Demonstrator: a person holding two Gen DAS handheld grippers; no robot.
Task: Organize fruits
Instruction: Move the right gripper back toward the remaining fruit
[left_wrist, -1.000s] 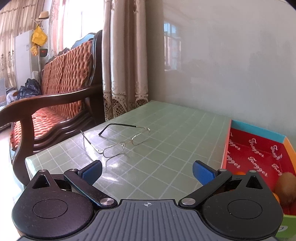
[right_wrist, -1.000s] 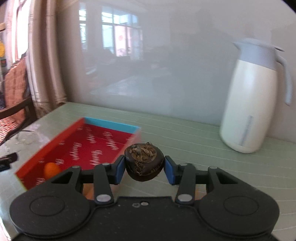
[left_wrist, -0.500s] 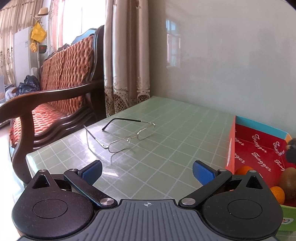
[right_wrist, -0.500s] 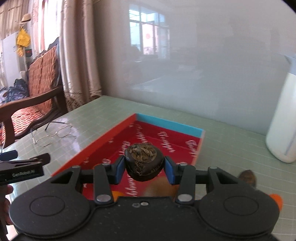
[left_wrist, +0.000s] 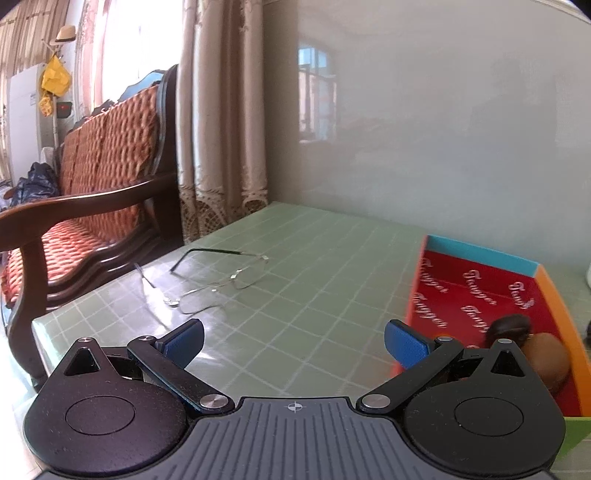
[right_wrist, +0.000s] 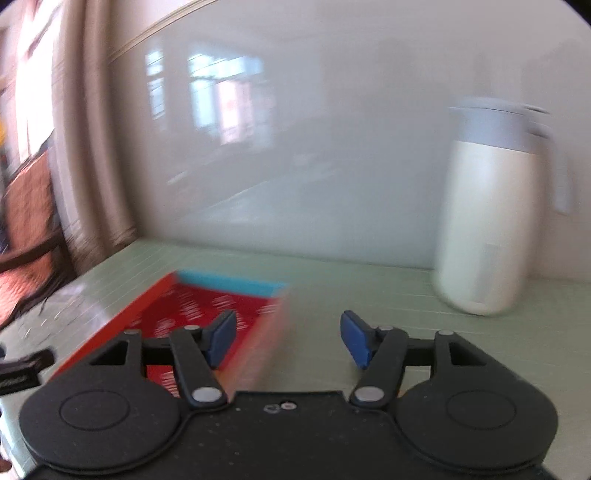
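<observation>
A red box (left_wrist: 476, 295) with a blue far wall and an orange side lies on the green table. In the left wrist view a dark wrinkled fruit (left_wrist: 508, 326) rests in it beside a brown kiwi (left_wrist: 546, 360). My left gripper (left_wrist: 293, 338) is open and empty, just left of the box. My right gripper (right_wrist: 288, 338) is open and empty, over the box's right edge (right_wrist: 258, 332). The right wrist view is blurred, and the fruits do not show there.
Wire-rimmed glasses (left_wrist: 218, 280) lie on the table left of the box. A white thermos jug (right_wrist: 491, 236) stands at the back right by the wall. A wooden sofa (left_wrist: 92, 192) with orange cushions stands past the table's left edge.
My right gripper has opened and let go of the dark fruit, which now lies in the box. The right gripper swings to the right. The left gripper has barely moved.
</observation>
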